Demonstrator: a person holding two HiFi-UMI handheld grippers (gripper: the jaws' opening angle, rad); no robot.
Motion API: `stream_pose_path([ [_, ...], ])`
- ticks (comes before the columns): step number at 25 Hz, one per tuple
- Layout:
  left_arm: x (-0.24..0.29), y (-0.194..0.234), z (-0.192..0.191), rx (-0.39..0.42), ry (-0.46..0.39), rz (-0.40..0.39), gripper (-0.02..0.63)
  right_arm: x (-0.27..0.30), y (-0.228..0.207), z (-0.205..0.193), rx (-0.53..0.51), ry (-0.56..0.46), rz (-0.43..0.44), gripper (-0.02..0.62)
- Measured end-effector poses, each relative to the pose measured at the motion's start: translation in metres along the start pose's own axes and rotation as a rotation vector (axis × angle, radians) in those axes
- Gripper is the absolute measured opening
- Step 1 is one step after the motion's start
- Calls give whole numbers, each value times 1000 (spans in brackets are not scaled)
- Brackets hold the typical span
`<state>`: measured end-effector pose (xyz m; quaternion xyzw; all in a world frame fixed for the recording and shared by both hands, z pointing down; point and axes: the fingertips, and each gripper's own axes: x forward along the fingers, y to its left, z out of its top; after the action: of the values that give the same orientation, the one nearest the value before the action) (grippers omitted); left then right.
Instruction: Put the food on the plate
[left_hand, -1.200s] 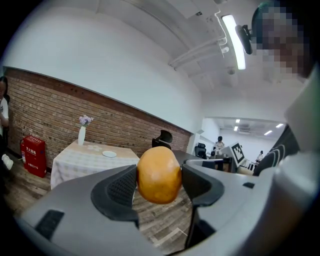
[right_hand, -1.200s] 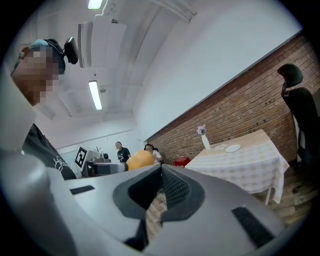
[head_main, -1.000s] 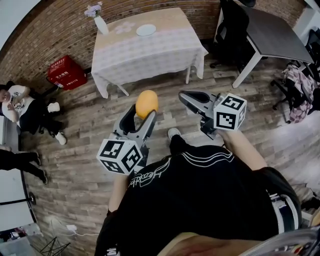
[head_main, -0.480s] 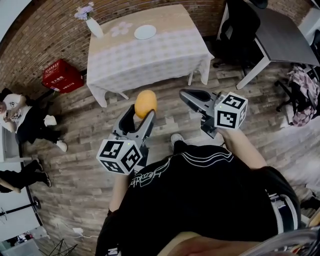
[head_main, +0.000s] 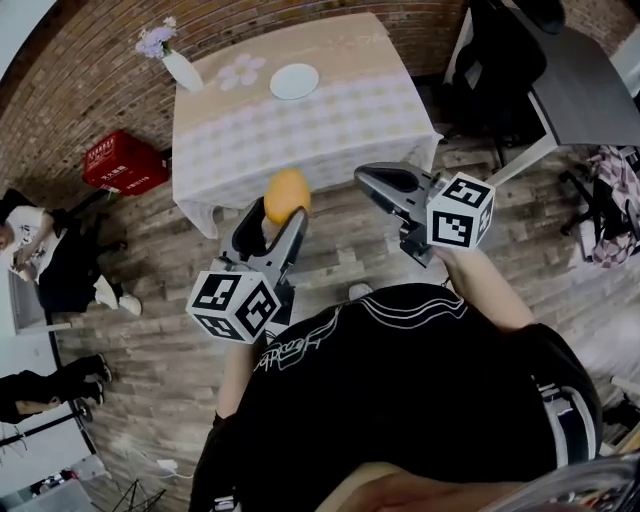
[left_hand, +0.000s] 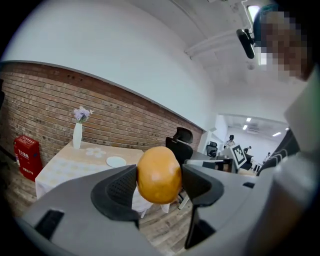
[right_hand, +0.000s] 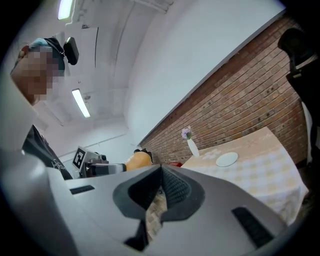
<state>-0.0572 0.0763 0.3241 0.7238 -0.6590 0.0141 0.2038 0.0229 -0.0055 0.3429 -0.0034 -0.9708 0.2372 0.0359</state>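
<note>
An orange, egg-shaped piece of food (head_main: 286, 194) (left_hand: 158, 174) (right_hand: 138, 159) is clamped between the jaws of my left gripper (head_main: 273, 215) (left_hand: 159, 181), held in the air short of the table. The white plate (head_main: 294, 81) (left_hand: 116, 161) (right_hand: 227, 159) lies on the far half of the table (head_main: 330, 120) with its checked cloth. My right gripper (head_main: 384, 186) (right_hand: 161, 186) is beside the left one at about the same height, its jaws pressed together with nothing between them.
A white vase with flowers (head_main: 181, 67) (left_hand: 77, 134) (right_hand: 192, 146) stands at the table's far left corner. A red crate (head_main: 124, 161) sits on the wooden floor left of the table. Black office chairs (head_main: 500, 70) and a grey desk (head_main: 590, 95) are to the right. A person (head_main: 40, 250) sits at far left.
The table and plate have drawn nearer and lower in the head view as I move forward. Both grippers keep their pose; the food stays gripped.
</note>
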Motion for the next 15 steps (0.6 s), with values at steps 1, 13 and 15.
stream_pose_path([
  [1, 6, 3, 6, 2, -3, 1, 279, 3, -5, 5, -4, 3, 0, -3],
  [13, 55, 31, 21, 22, 13, -33, 279, 23, -50, 23, -3, -17, -38, -3],
  [15, 65, 39, 24, 23, 20, -44, 279, 27, -60, 26, -1, -15, -57, -3],
])
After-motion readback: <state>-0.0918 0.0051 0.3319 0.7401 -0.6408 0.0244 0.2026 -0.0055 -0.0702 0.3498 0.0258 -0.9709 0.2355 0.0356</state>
